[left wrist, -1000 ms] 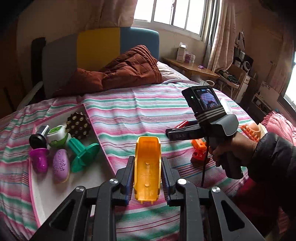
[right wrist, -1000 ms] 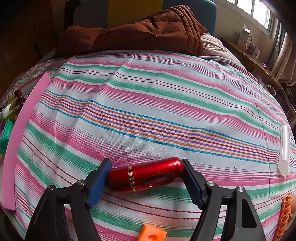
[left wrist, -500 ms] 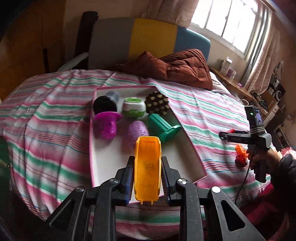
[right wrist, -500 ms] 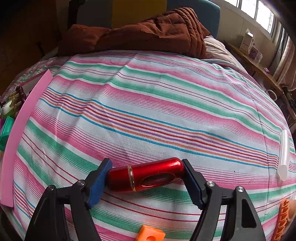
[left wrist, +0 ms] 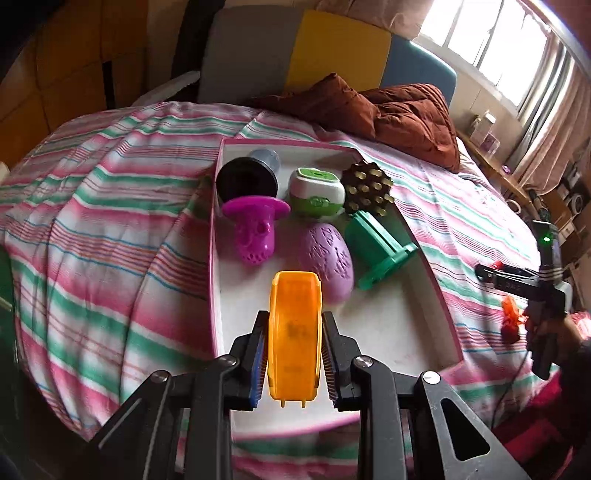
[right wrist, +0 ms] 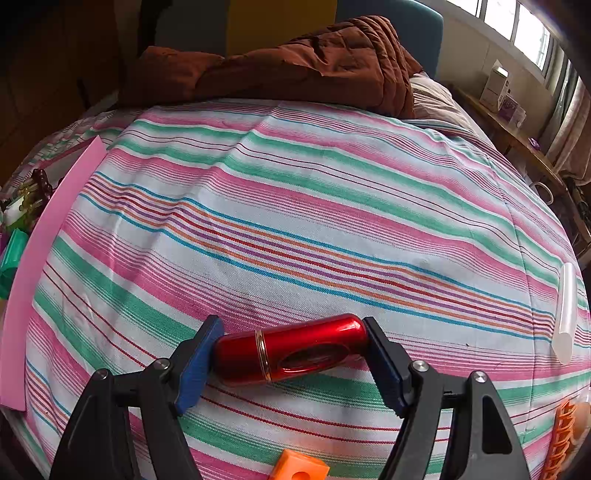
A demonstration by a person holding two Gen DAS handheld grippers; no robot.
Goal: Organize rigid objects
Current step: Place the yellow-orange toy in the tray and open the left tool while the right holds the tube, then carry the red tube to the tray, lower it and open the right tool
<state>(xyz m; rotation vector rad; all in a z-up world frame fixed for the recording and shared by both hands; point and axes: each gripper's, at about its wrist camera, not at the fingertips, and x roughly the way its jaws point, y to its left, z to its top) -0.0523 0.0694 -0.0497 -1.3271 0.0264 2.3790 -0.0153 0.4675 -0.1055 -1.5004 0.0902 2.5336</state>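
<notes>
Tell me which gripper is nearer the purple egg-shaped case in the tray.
Left. The left gripper, clamped on the orange shell, hangs just short of the purple egg-shaped case inside the tray. The right gripper sits off the tray on the striped sheet, around a red cylinder.

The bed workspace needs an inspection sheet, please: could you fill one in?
Surface: striped bedsheet, wrinkled.
Job's things: tray holds six items; orange shell; red cylinder on the sheet.
Clutter: orange block, clear stick, brown quilt.
Grippers: left gripper shut on the orange shell above the tray; right gripper around the red cylinder, pads at both ends.
Cables: black cable under the right gripper.
Surroundings: window, shelf.
</notes>
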